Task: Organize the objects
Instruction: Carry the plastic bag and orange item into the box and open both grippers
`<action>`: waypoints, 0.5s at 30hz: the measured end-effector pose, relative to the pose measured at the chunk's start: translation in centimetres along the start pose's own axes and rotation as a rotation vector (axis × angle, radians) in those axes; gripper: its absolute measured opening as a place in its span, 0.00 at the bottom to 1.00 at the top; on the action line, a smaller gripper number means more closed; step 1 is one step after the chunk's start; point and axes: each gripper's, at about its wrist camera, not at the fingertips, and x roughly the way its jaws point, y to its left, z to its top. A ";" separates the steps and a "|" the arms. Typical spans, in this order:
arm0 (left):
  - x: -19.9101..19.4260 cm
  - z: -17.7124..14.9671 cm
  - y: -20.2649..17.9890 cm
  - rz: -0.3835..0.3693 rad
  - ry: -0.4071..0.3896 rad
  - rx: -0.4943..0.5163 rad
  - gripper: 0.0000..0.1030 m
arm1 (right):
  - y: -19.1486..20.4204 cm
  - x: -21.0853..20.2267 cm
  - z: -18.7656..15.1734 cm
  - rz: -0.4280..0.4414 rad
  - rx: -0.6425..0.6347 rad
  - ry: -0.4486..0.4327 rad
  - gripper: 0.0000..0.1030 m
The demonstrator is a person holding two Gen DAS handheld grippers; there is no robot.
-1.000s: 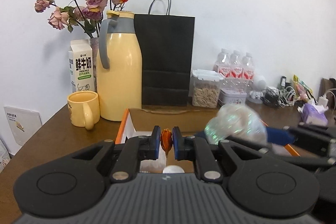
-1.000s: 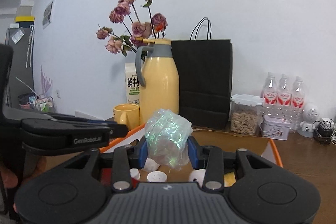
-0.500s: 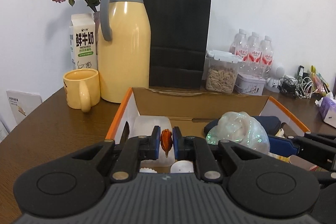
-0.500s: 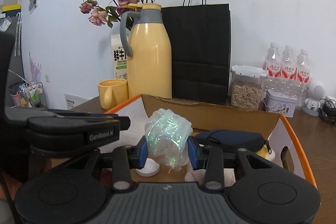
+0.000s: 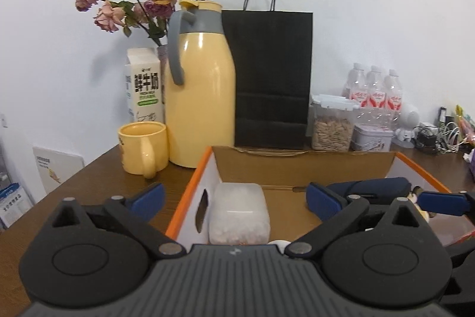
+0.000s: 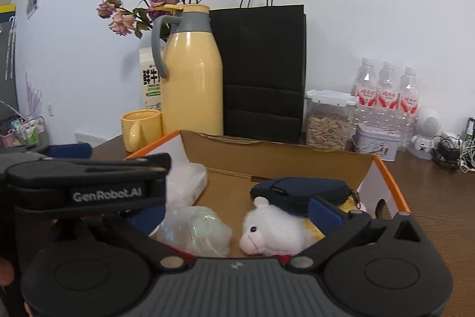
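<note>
Both hand-held grippers hovered over the orange-edged cardboard box [image 6: 386, 168], which stood on the wooden table in front of the yellow thermos jug [image 6: 193, 73]. The right gripper [image 6: 237, 216] had its jaws opening, spread wide with nothing pressed between the blue pads; the crumpled iridescent plastic wrap [image 6: 196, 230] lay in the box beneath it, at the near edge, just beside a white plush toy [image 6: 273, 230]. That wrap looked very light, soft and crinkly, so it would squash under any pinch and could spring back or cling; a light grip across the bulk of the wad would probably suit it better than a hold on a loose edge. The plush toy appeared soft and forgiving, best taken around the body. Behind it in the box lay a dark blue zip pouch [image 6: 299, 192], likely pliable and easy to pinch across its middle. The left gripper [image 5: 234, 201] was also opening, its jaws wide with nothing clamped; between them, against the box's left wall, sat a frosted plastic container [image 5: 239, 213], which seemed rigid and smooth, so a squeeze across its flat sides would hold better than one on its rounded corners.
</note>
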 end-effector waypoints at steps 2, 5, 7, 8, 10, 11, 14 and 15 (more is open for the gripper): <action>0.2 0.0 0.1 0.001 0.012 -0.004 1.00 | -0.1 0.0 0.0 0.000 0.003 0.002 1.00; 0.2 0.0 0.3 0.008 0.012 -0.011 1.00 | -0.1 -0.2 0.0 -0.004 0.002 -0.003 1.00; 0.0 -0.1 0.4 0.007 0.007 -0.015 1.00 | -0.1 -0.4 0.0 -0.008 0.000 -0.007 1.00; -0.1 -0.1 0.5 0.005 0.005 -0.015 1.00 | -0.1 -0.5 0.0 -0.012 -0.001 -0.008 1.00; -0.4 -0.1 0.6 0.001 0.002 -0.015 1.00 | -0.1 -0.8 -0.1 -0.017 -0.004 -0.010 1.00; -0.6 -0.1 0.6 -0.002 -0.002 -0.017 1.00 | -0.1 -1.0 -0.1 -0.017 -0.005 -0.011 1.00; -1.4 -0.1 0.8 -0.008 -0.013 -0.021 1.00 | -0.3 -1.9 -0.2 -0.021 -0.010 -0.025 1.00; -1.7 0.0 0.8 -0.012 -0.019 -0.023 1.00 | -0.3 -2.2 -0.2 -0.023 -0.010 -0.031 1.00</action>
